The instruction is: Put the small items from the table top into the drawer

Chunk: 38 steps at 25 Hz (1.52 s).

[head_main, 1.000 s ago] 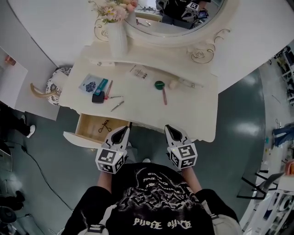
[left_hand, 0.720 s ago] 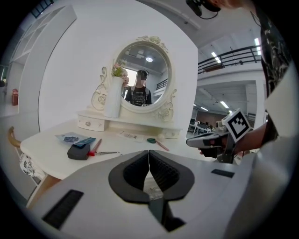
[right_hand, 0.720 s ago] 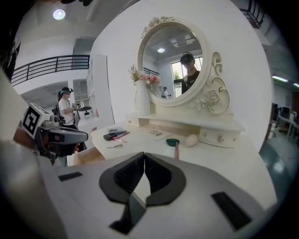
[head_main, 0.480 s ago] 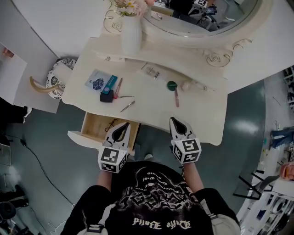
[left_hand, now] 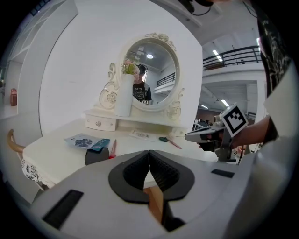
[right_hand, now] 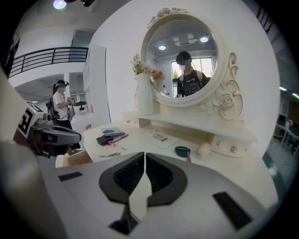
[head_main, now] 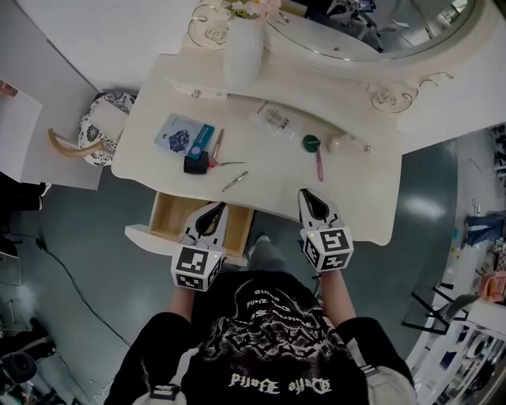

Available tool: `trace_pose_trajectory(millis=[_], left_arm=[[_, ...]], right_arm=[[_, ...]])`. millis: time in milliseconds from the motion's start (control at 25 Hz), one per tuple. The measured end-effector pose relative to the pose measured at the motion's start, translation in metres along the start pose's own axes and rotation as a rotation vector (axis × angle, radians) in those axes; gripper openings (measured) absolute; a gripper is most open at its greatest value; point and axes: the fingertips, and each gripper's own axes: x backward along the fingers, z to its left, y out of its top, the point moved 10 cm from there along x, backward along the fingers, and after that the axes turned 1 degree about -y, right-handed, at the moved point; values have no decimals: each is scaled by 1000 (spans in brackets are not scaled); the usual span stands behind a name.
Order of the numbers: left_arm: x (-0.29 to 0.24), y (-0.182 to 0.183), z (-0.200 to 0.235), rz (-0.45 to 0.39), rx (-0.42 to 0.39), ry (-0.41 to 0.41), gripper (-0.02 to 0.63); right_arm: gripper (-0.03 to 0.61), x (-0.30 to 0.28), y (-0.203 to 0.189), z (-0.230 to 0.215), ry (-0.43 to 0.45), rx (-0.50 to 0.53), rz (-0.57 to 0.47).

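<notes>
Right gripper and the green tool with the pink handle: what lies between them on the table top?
Nothing: the head view shows only bare table top between the right gripper and the green tool.

Cream dressing table point(head_main: 277, 170) carries a blue packet point(head_main: 180, 133), black box point(head_main: 195, 164), what may be tweezers point(head_main: 235, 181), and a green-headed brush point(head_main: 314, 146).

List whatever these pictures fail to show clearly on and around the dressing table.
Drawer: in the head view the left gripper covers part of its inside.
Blue card and clear packet: print too small to read in any view.
Slim metal tool: too small to identify.
Mirror: cut off by the head view's top edge.
</notes>
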Motion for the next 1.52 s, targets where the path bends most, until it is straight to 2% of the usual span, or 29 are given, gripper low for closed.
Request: trace_pose_trajectory(millis=[160,280,480,840,1000,1280,1520], left_arm=[[7,1,10,1,26,33,15],[10,-1,13,9,43,56,15],[8,-3,14,23,59,103,15],[2,1,10,35,64,166,15],[3,4,8,41,52,196,15],[8,3,11,58,78,262,15],[4,1,10,77,77,284,15]], right_arm=[[20,-10,9,-1,14,9,1],[99,-20,16,-3,38,15,7],[152,-40,25,-12,80,26,17],[198,-77,50,-33,115,85,10],[201,-94,51,-43,109,20,45],[216,-121,42,-61,61,-167,136],[216,-140,39,-66,68,-208,205]])
